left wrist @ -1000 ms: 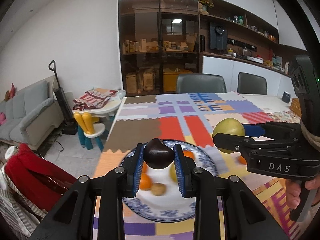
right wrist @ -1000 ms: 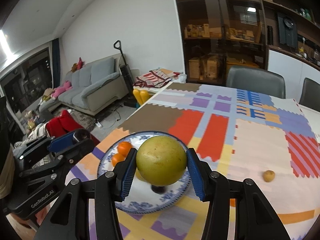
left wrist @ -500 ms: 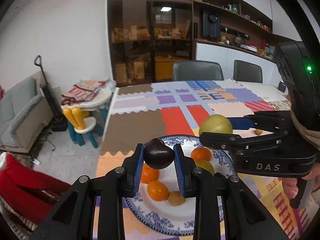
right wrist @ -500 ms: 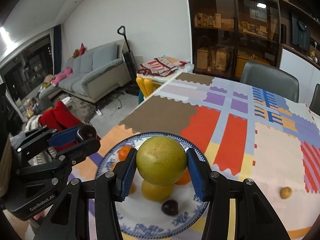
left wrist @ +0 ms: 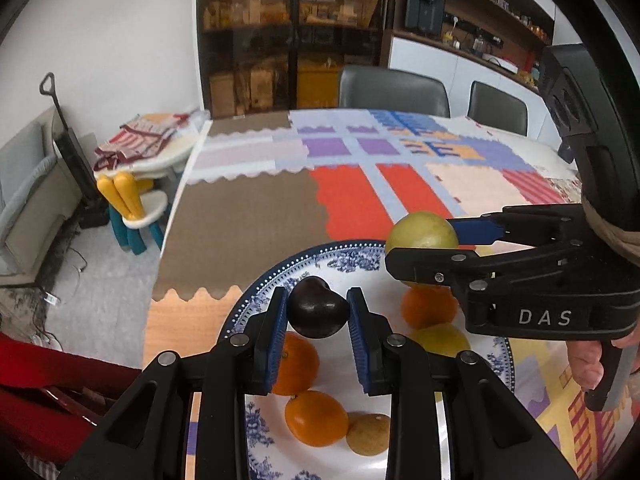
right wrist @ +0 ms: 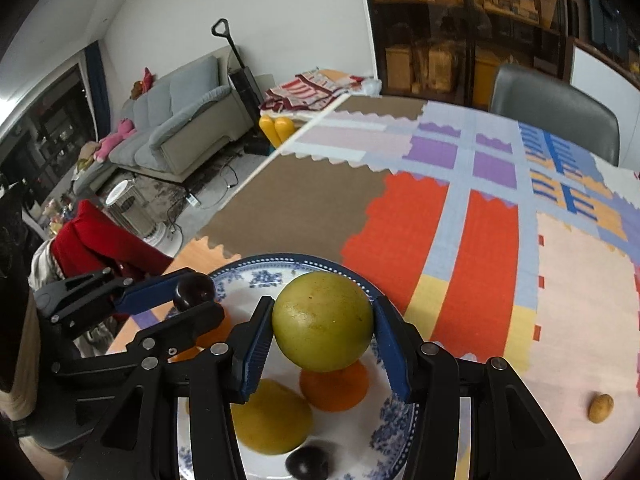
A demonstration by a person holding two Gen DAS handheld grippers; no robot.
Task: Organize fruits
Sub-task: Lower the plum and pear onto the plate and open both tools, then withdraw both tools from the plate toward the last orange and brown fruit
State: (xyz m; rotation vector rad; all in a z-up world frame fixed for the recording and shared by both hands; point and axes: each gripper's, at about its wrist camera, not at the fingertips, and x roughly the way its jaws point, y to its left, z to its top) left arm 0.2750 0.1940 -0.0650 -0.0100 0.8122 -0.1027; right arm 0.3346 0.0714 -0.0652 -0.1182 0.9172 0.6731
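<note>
My left gripper is shut on a dark plum and holds it above the blue-and-white plate. My right gripper is shut on a large green-yellow round fruit, also above the plate. On the plate lie oranges, a yellow fruit, a small tan fruit and another dark plum. The left gripper shows in the right wrist view, and the right gripper in the left wrist view.
A small tan fruit lies on the patchwork tablecloth to the right of the plate. The table's left edge drops to the floor. Grey chairs stand at the far side.
Both grippers have come lower and further over the plate with their fruits held. The plate and its fruits now fill more of both views.
</note>
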